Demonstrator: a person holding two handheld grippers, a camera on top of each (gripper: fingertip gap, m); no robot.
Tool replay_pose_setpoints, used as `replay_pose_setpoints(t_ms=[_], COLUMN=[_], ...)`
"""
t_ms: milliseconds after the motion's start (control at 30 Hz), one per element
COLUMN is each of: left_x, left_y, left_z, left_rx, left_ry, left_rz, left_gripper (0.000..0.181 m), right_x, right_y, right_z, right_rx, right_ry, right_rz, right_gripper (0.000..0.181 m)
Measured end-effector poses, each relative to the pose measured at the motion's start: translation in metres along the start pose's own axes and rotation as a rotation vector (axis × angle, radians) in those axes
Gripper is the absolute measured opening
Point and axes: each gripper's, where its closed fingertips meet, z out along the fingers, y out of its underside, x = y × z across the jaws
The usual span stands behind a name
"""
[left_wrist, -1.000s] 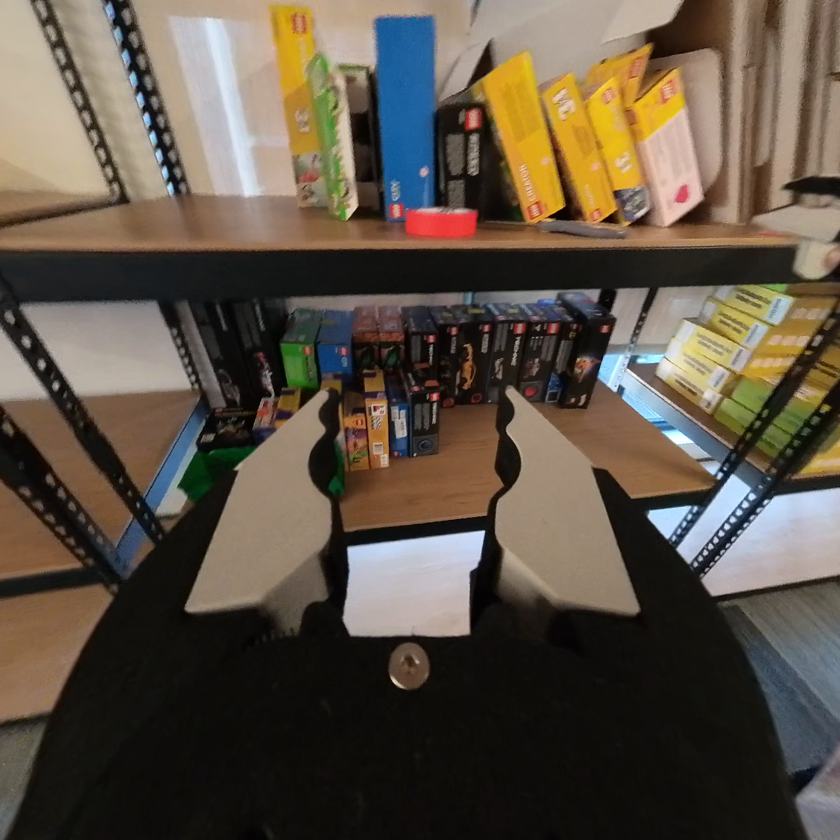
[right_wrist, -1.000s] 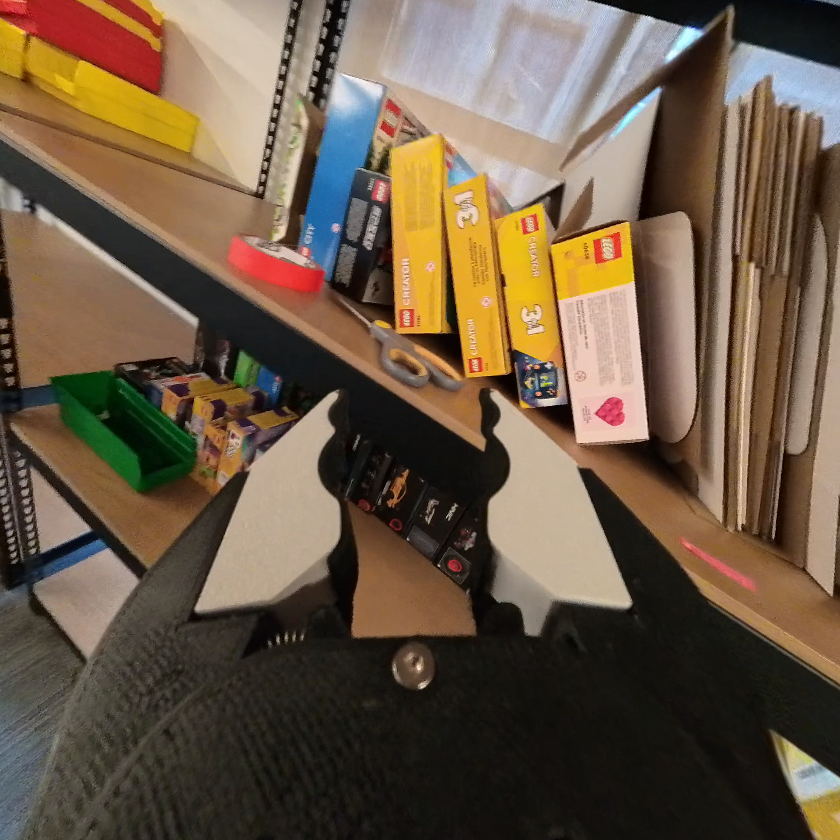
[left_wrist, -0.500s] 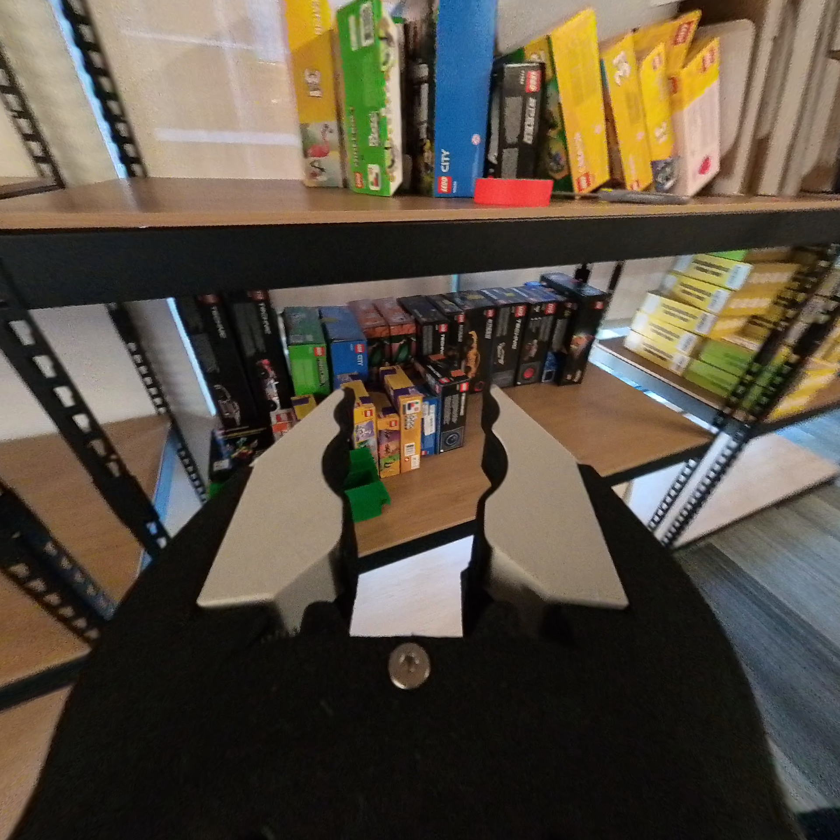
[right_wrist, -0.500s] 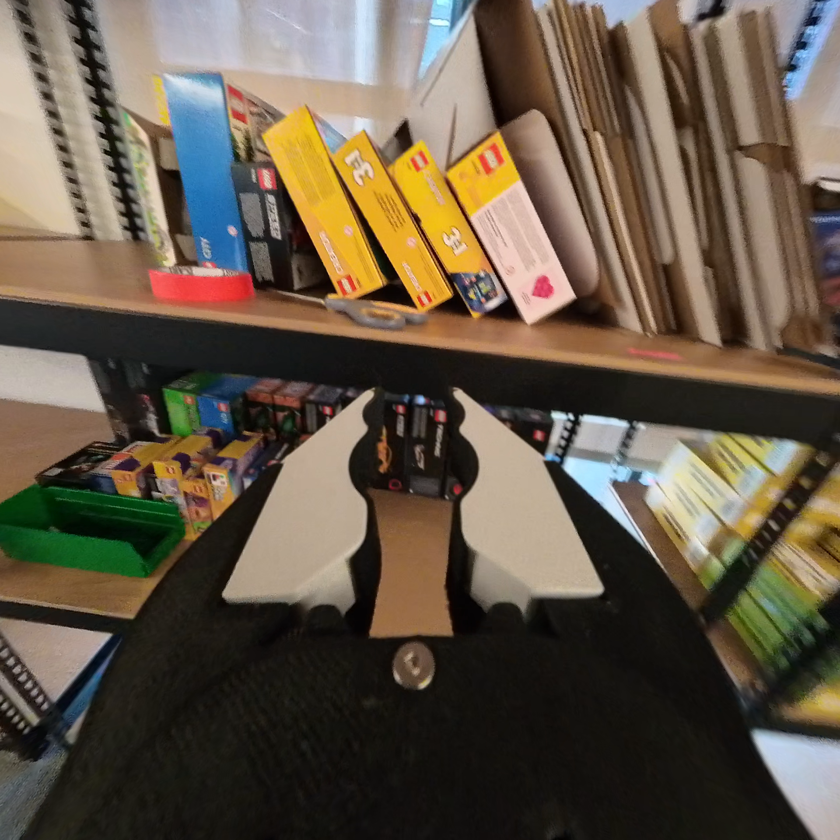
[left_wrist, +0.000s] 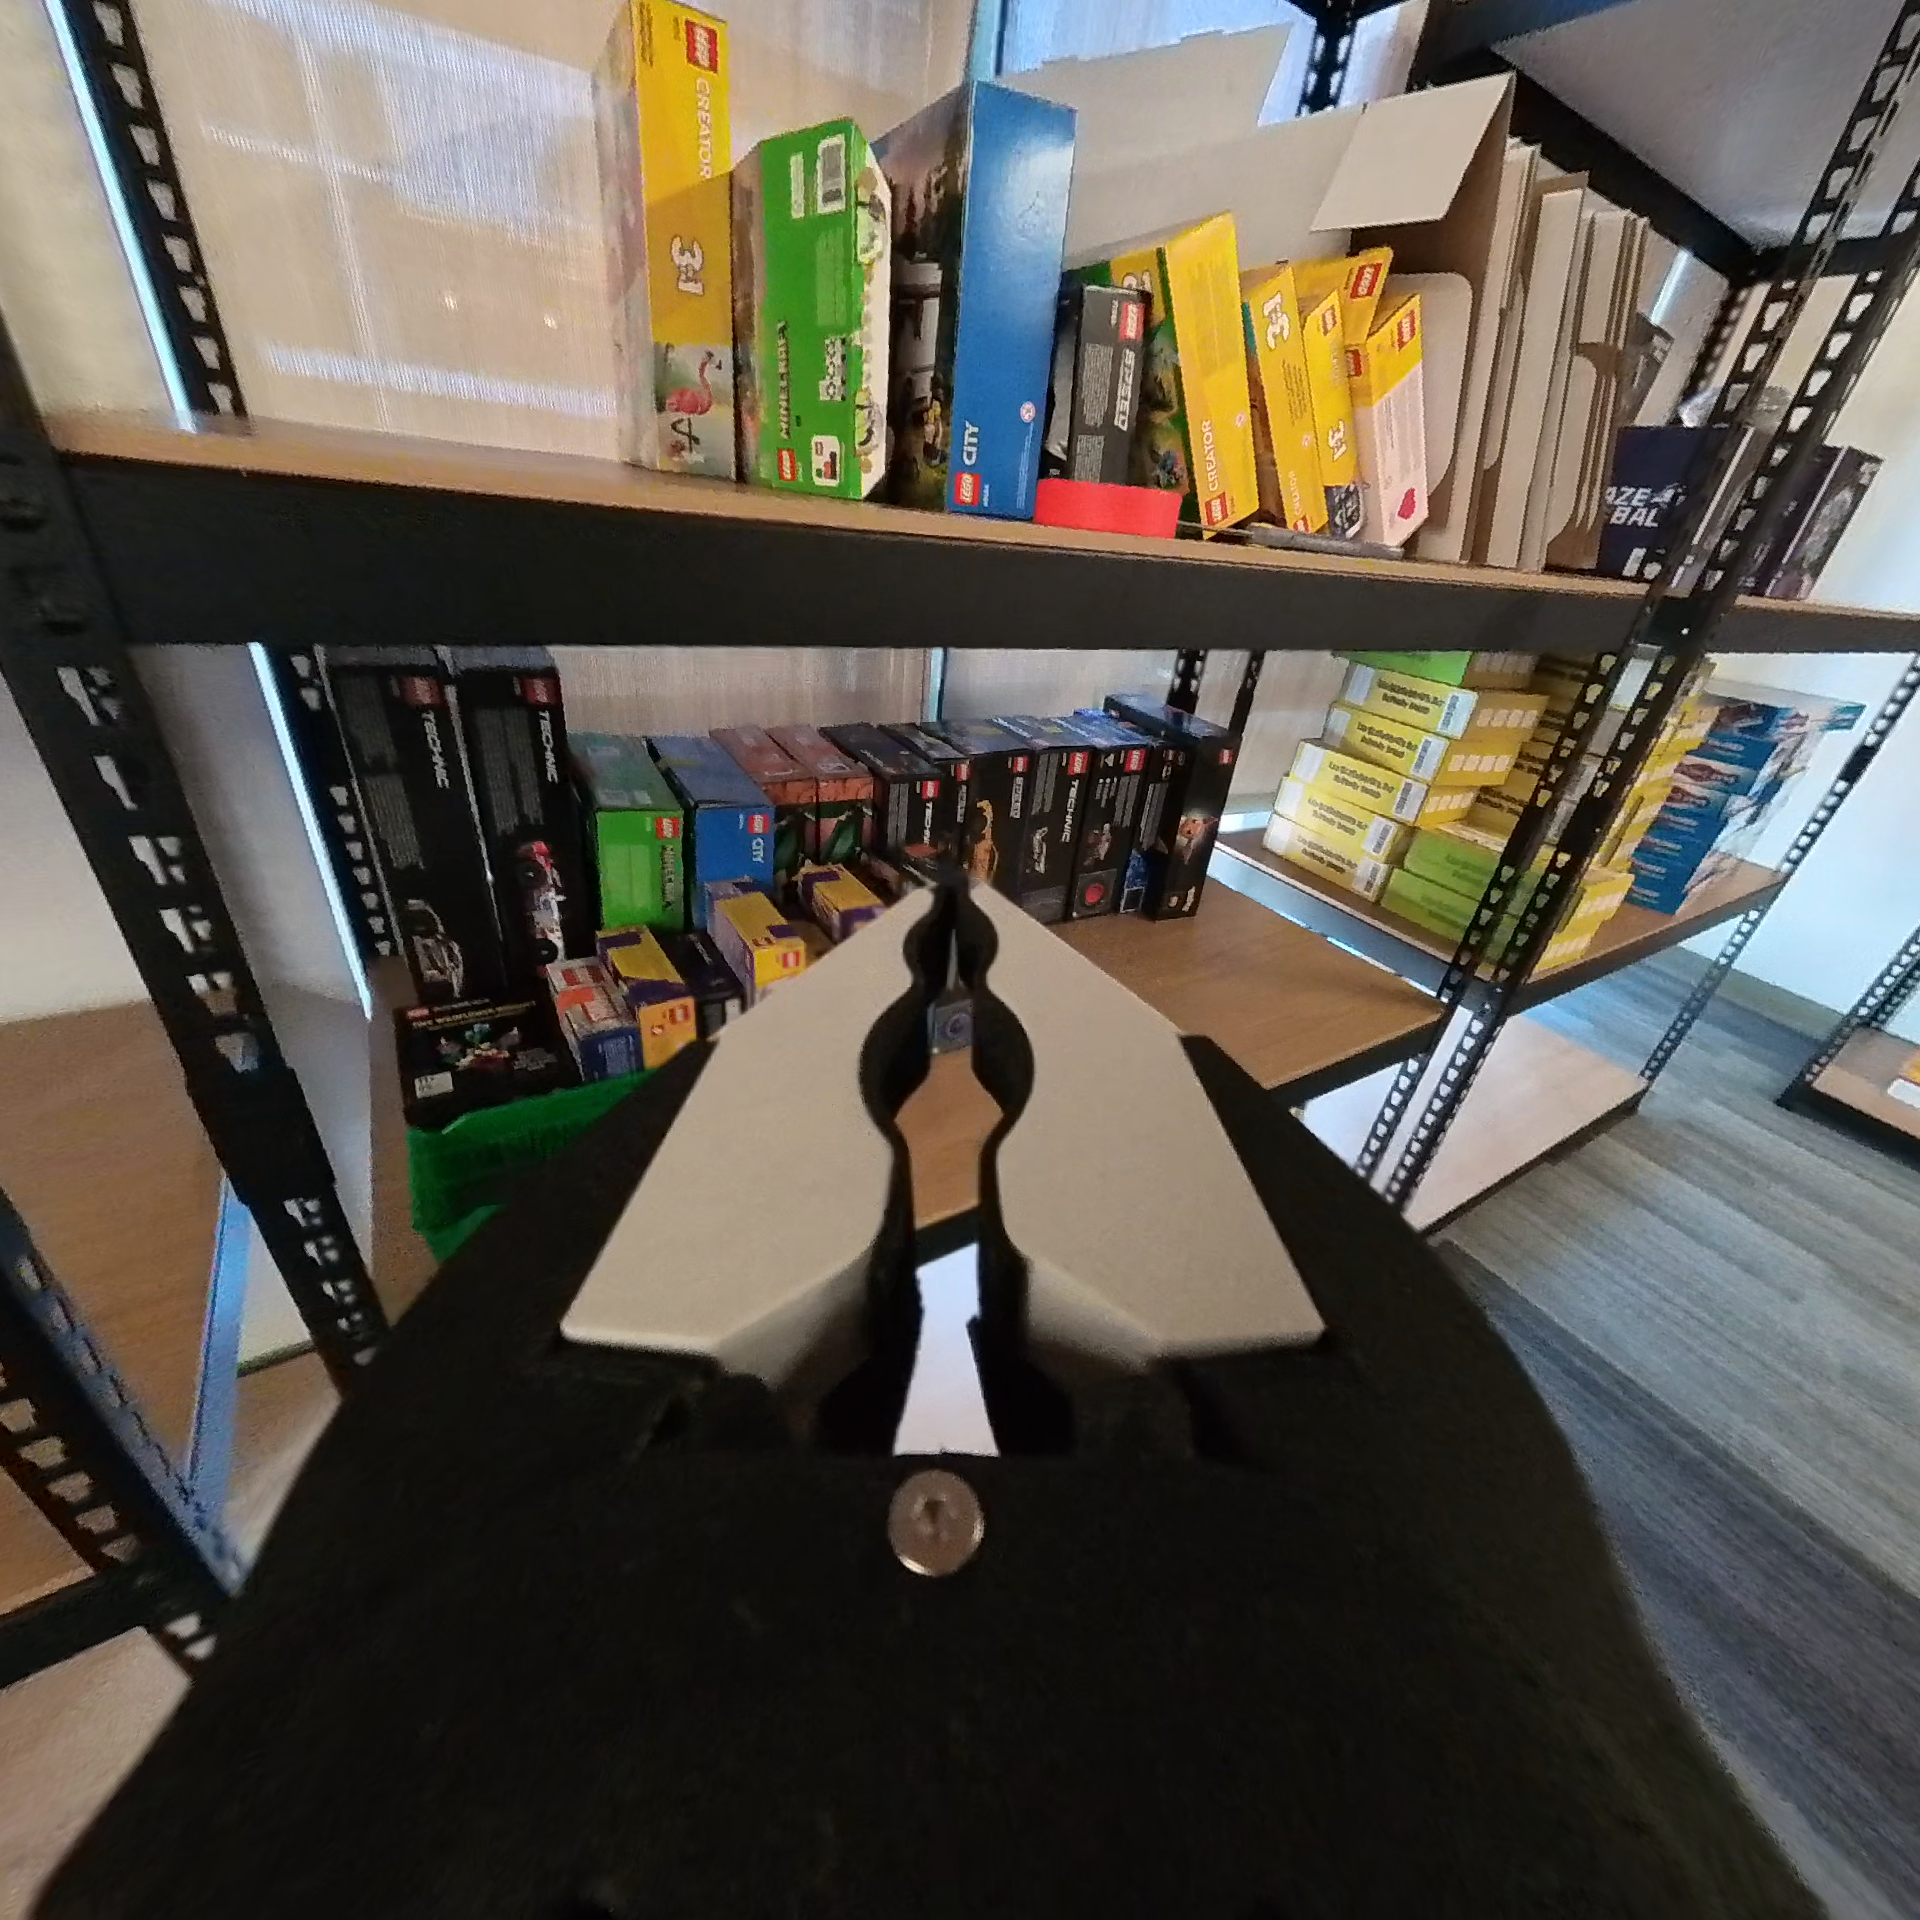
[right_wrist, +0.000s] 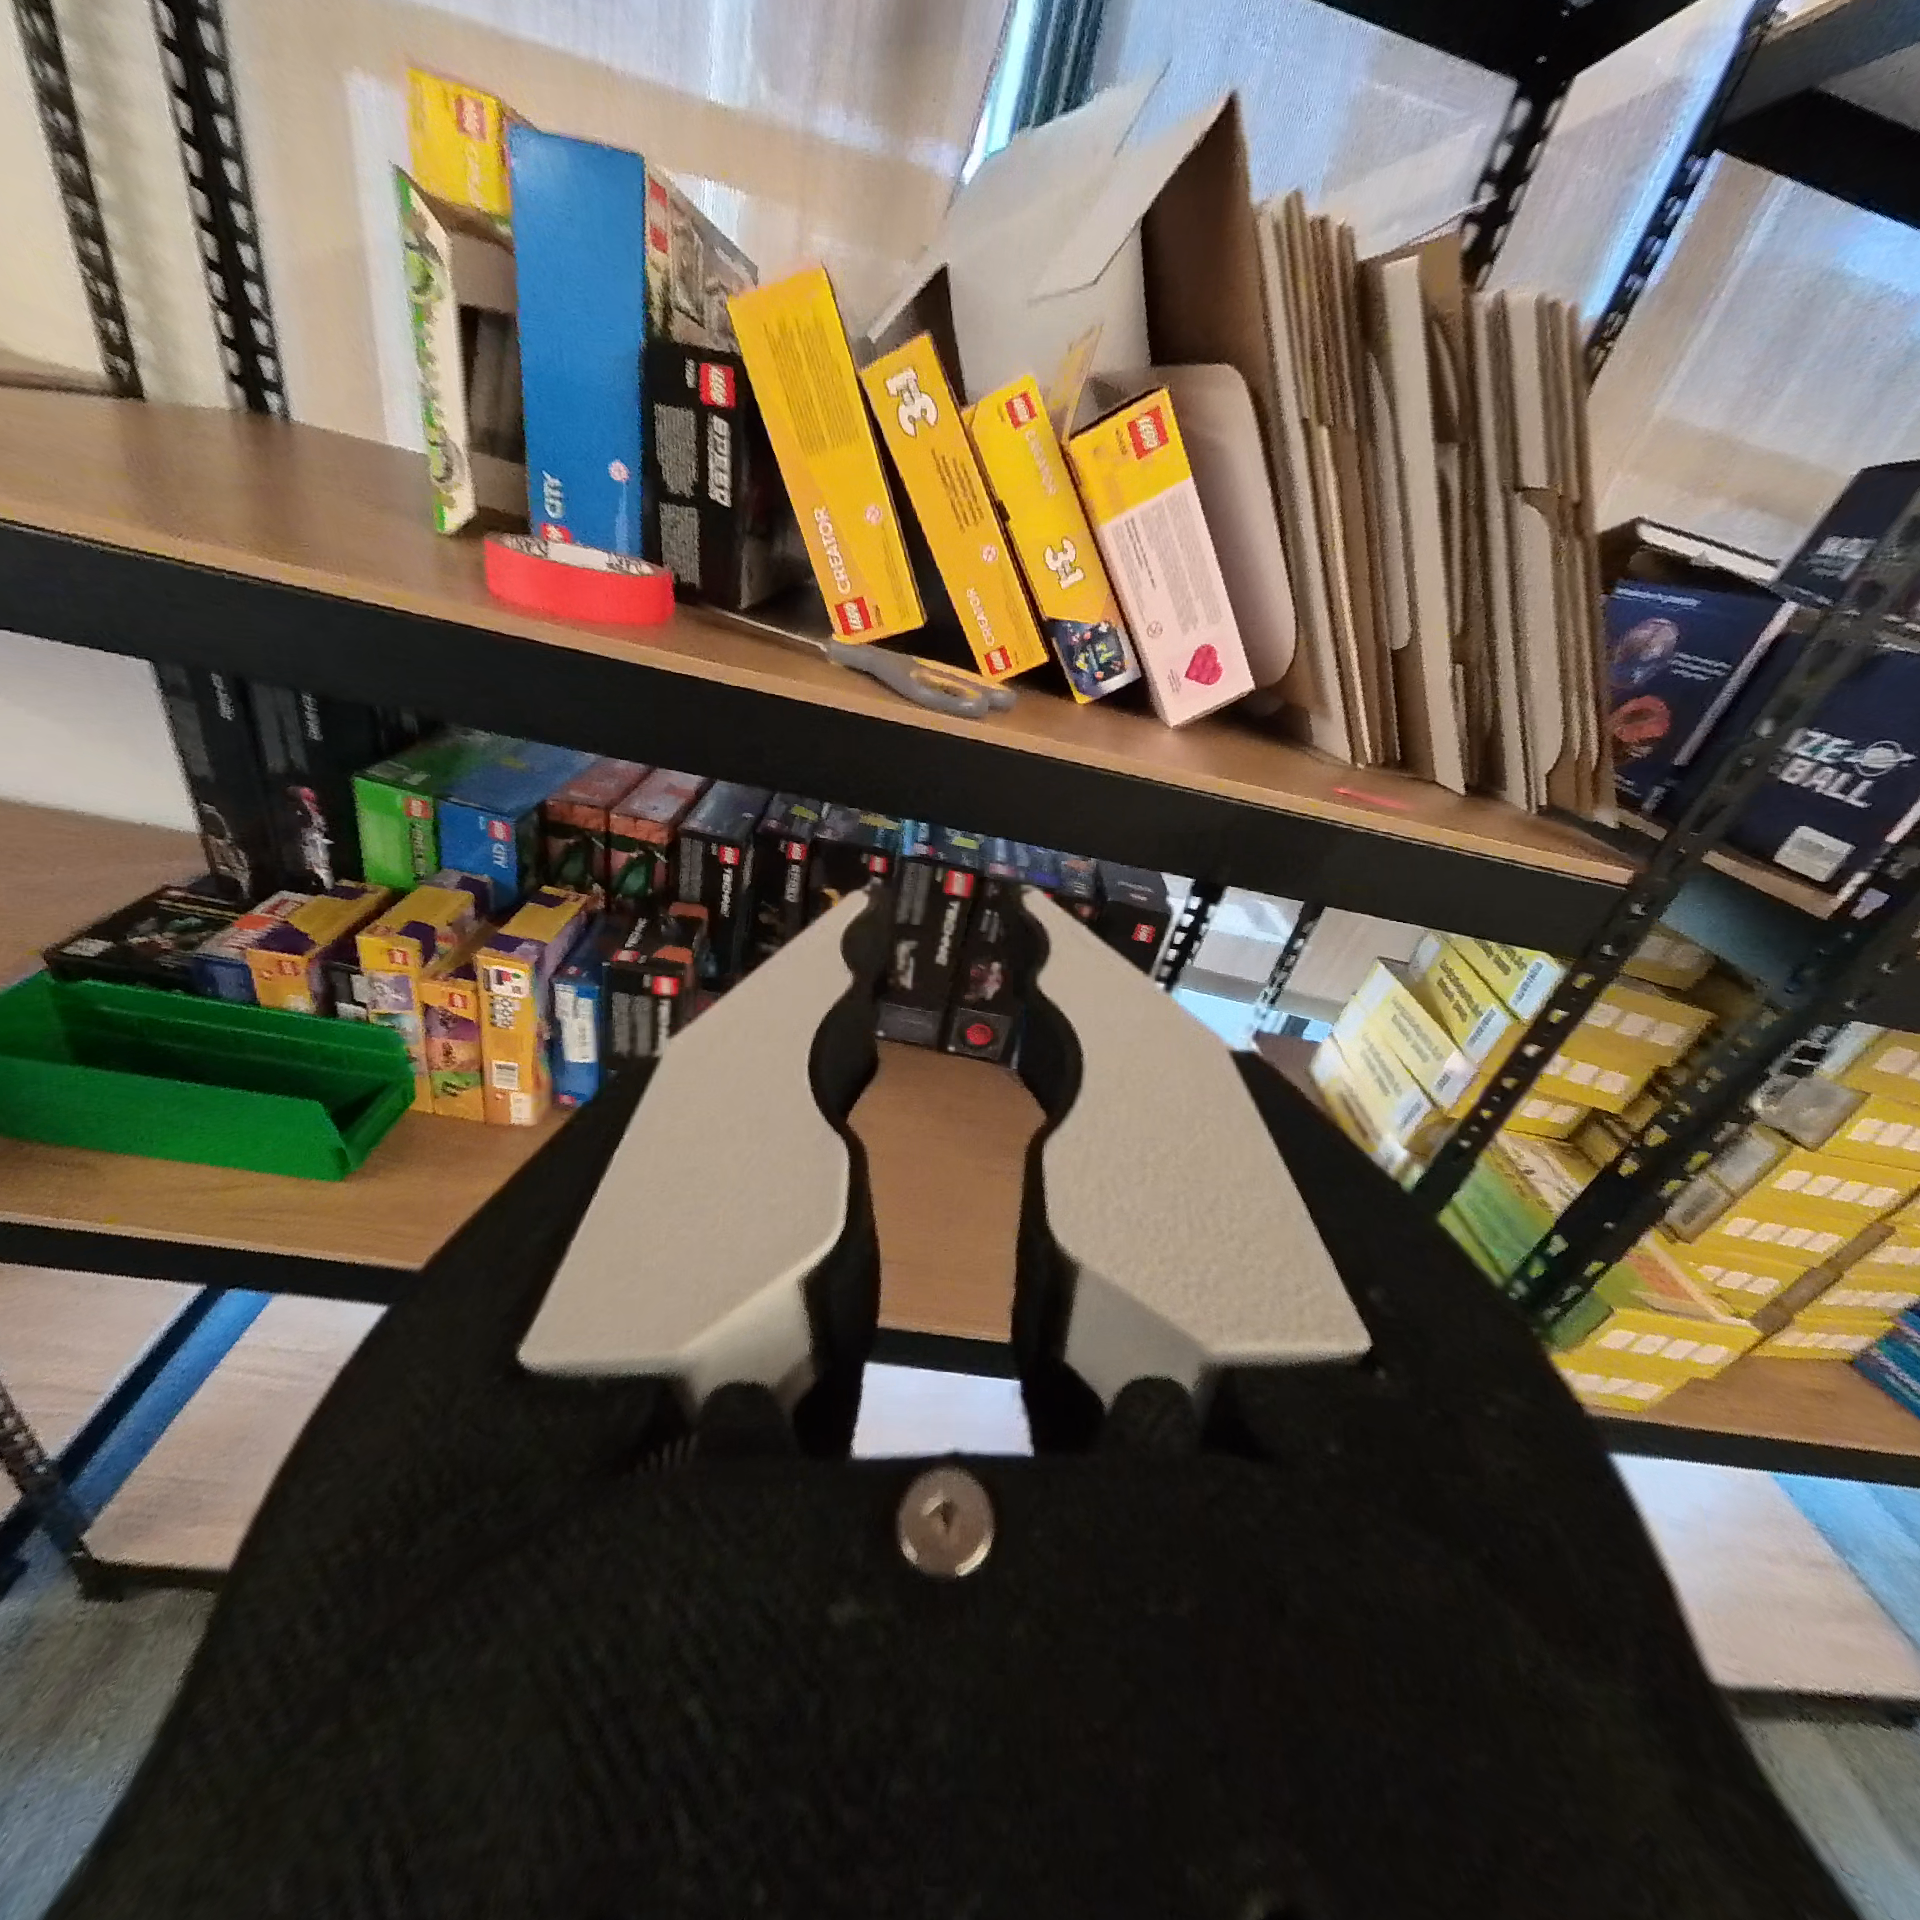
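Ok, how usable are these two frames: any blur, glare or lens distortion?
Left wrist view: mostly sharp, wide-angle bending of the shelf posts, bright backlight washing out the wall behind the upper boxes. Right wrist view: softer, motion blur on the green bin and stacked yellow boxes.

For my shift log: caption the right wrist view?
Right gripper, open and empty, faces a shelf with red tape roll, scissors and leaning yellow boxes.
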Motion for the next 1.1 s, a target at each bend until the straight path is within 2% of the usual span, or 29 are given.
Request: replay_pose_setpoints(t_ms=[100,200,333,400,500,600,700,867,967,1100], left_x=[0.014,0.036,0.052,0.056,0.041,0.014,-0.019,-0.069,-0.096,-0.121], left_y=[-0.002,-0.013,-0.013,-0.015,-0.025,-0.034,-0.042,-0.045,-0.048,-0.051], left_z=[0.002,0.007,0.015,0.018,0.024,0.038,0.054,0.068,0.067,0.064], left_rx=[-0.026,-0.043,-0.095,-0.113,-0.087,-0.068,-0.056,-0.101,-0.125,-0.131], left_ry=[0.009,0.016,-0.003,0.023,0.022,0.052,0.107,0.225,0.249,0.283], left_rz=[0.019,0.095,0.165,0.166,0.164,0.168,0.186,0.234,0.258,0.237], left_gripper=[0.000,0.000,0.005,0.008,0.010,0.012,0.012,0.013,0.013,0.014], right_x=[-0.009,-0.025,-0.054,-0.079,-0.124,-0.177,-0.236,-0.312,-0.331,-0.329], right_y=[0.012,0.047,0.086,0.079,0.050,0.007,-0.041,-0.112,-0.141,-0.143], right_z=[-0.018,-0.039,-0.051,-0.046,-0.017,0.030,0.091,0.233,0.330,0.435], right_rx=[-0.015,-0.075,-0.143,-0.126,-0.076,0.002,0.077,0.150,0.115,0.020], right_ry=[-0.064,-0.124,-0.185,-0.236,-0.325,-0.391,-0.447,-0.436,-0.391,-0.270], right_rz=[0.021,0.019,0.115,0.154,0.097,0.061,0.030,-0.066,-0.048,-0.109], right_gripper=[0.020,0.022,0.028,0.031,0.033,0.037,0.042,0.053,0.064,0.073])
